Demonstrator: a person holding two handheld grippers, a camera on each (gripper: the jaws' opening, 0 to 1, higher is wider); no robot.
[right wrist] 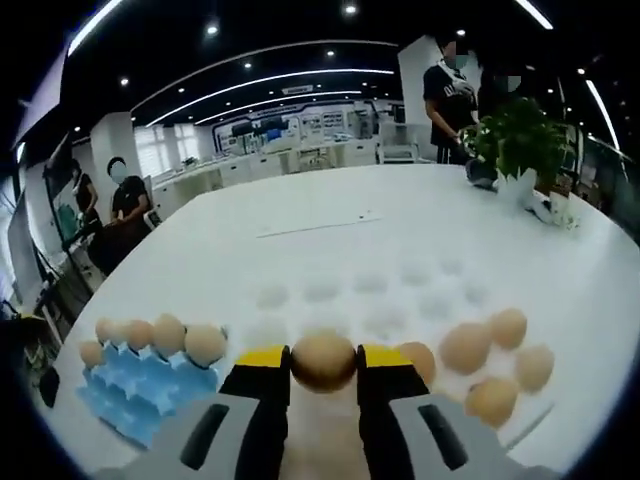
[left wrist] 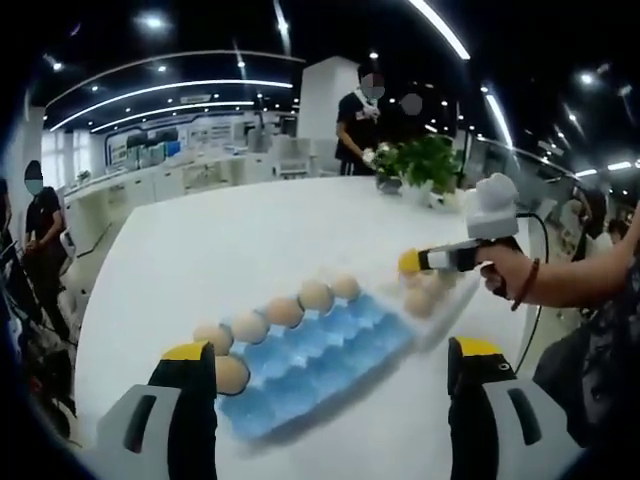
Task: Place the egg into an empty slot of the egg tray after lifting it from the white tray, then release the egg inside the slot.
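Observation:
The blue egg tray [left wrist: 330, 350] lies on the white table [left wrist: 250, 240], with a row of several eggs [left wrist: 285, 311] along its far edge. My left gripper [left wrist: 335, 385] stands open just in front of it, nothing between its jaws. Right of the blue tray lies the white tray [left wrist: 440, 300]; my right gripper [left wrist: 408, 263] hovers over it, held by a hand. In the right gripper view, my right gripper [right wrist: 323, 365] is shut on a brown egg [right wrist: 323, 360] above the white tray [right wrist: 370, 300]. Several loose eggs [right wrist: 495, 355] lie at its right. The blue egg tray [right wrist: 140, 385] sits lower left.
A potted green plant [left wrist: 425, 165] stands at the table's far edge, and a thin sheet [right wrist: 318, 223] lies further up the table. People stand behind the table [left wrist: 357, 120] and at the left [right wrist: 128, 205]. The table's edge runs close on the right.

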